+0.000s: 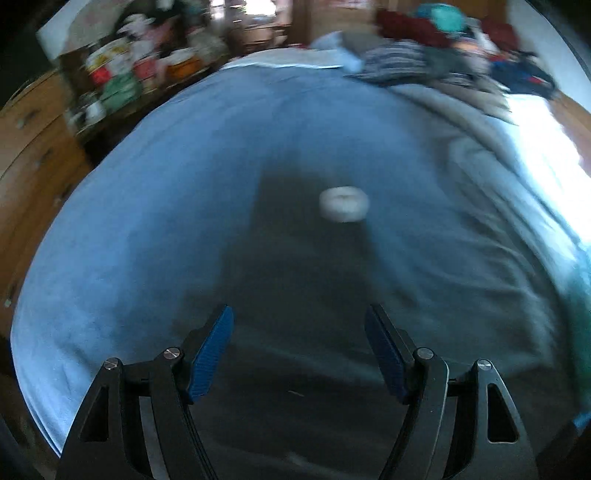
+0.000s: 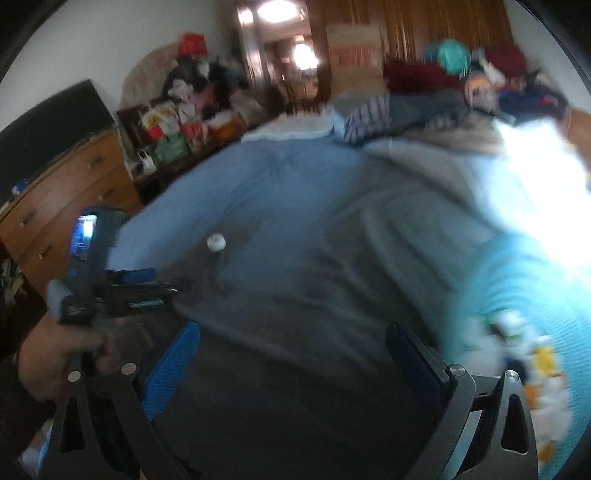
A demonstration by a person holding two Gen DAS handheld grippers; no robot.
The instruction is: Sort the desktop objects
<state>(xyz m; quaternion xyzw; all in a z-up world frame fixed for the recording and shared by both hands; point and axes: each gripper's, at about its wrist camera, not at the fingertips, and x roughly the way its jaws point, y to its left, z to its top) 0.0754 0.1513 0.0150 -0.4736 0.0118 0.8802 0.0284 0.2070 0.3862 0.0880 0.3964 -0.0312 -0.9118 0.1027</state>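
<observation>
Left gripper (image 1: 299, 354) jaws parted, empty, aimed at white ring-shaped object (image 1: 344, 208) at 12 o'clock on bed (image 1: 147, 221), likely lining up. Right gripper (image 2: 291, 373) jaws released, empty.

Dim, motion-smeared fisheye views with blown-out light on the right

Both views are dusky and blue-toned; strong light floods in from the right, washing the blue bedcover (image 1: 155, 206) to pure white glare there, and a ceiling lamp (image 2: 279, 9) burns out in the right wrist view. A dark shadow pools over the middle of the cover around the small white ring (image 1: 344, 209). Motion blur smears the clutter by the wall (image 2: 192, 110), the clothes pile (image 1: 443, 48) and the colourful things (image 2: 532, 373) at lower right. Edges bend hard and vignette to black.
</observation>
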